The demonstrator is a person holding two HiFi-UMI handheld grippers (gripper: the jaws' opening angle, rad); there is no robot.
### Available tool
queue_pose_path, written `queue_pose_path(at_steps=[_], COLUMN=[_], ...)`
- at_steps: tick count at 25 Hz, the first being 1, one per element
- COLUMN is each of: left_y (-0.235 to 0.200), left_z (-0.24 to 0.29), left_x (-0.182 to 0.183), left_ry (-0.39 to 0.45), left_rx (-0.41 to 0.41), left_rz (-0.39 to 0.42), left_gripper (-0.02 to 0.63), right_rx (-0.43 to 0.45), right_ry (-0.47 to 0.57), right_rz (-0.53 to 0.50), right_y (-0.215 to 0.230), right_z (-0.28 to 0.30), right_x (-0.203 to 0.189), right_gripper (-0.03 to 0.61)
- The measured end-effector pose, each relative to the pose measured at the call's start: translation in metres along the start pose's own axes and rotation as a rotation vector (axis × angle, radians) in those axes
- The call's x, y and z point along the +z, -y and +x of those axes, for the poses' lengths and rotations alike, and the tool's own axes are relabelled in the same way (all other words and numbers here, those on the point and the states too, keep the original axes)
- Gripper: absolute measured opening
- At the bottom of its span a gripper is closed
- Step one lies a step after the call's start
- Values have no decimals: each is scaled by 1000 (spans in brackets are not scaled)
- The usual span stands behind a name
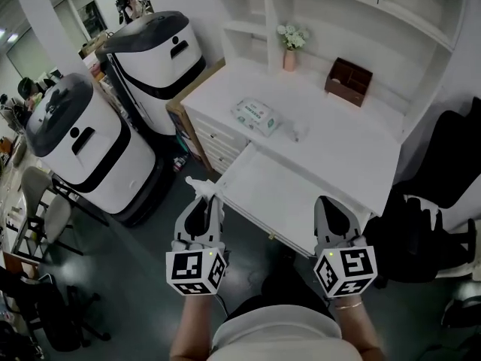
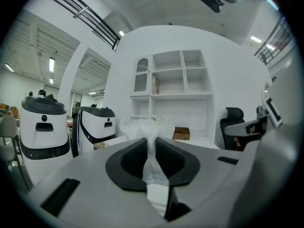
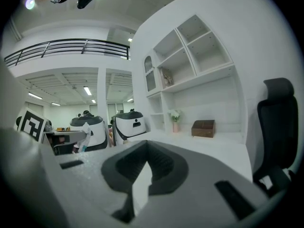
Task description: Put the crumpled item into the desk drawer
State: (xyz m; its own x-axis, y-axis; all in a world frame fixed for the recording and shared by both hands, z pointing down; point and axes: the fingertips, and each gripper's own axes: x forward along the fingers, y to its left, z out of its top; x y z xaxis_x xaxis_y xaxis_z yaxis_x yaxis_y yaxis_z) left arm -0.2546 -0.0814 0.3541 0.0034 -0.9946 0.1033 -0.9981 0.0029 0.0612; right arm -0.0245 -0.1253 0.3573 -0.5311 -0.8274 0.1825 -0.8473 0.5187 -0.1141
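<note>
Head view first: my left gripper (image 1: 203, 201) has the crumpled item (image 1: 197, 186) pinched at its tips, just off the left front corner of the open drawer (image 1: 289, 201) and over the floor, while my right gripper (image 1: 331, 210) hangs by the drawer's front edge. Left gripper view: jaws squeezed nearly together on the item (image 2: 142, 126), which puffs out above them. Right gripper view: jaws closed on each other with nothing between them, and the desk (image 3: 213, 144) is ahead.
</note>
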Motion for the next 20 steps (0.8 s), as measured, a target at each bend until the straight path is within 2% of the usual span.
queue_pose_path(at_steps=[11, 20], left_y=[14, 35], left_z=[43, 89], left_x=[-4, -27], left_ry=[-20, -95], left_rx=[-43, -112], left_rz=[14, 33], left_gripper=[44, 44], right_rx=[-26, -63], right_ry=[-13, -26], right_rz=[22, 46], right_y=[20, 45], right_z=[19, 35], right_x=[-3, -6], right_gripper=[2, 2])
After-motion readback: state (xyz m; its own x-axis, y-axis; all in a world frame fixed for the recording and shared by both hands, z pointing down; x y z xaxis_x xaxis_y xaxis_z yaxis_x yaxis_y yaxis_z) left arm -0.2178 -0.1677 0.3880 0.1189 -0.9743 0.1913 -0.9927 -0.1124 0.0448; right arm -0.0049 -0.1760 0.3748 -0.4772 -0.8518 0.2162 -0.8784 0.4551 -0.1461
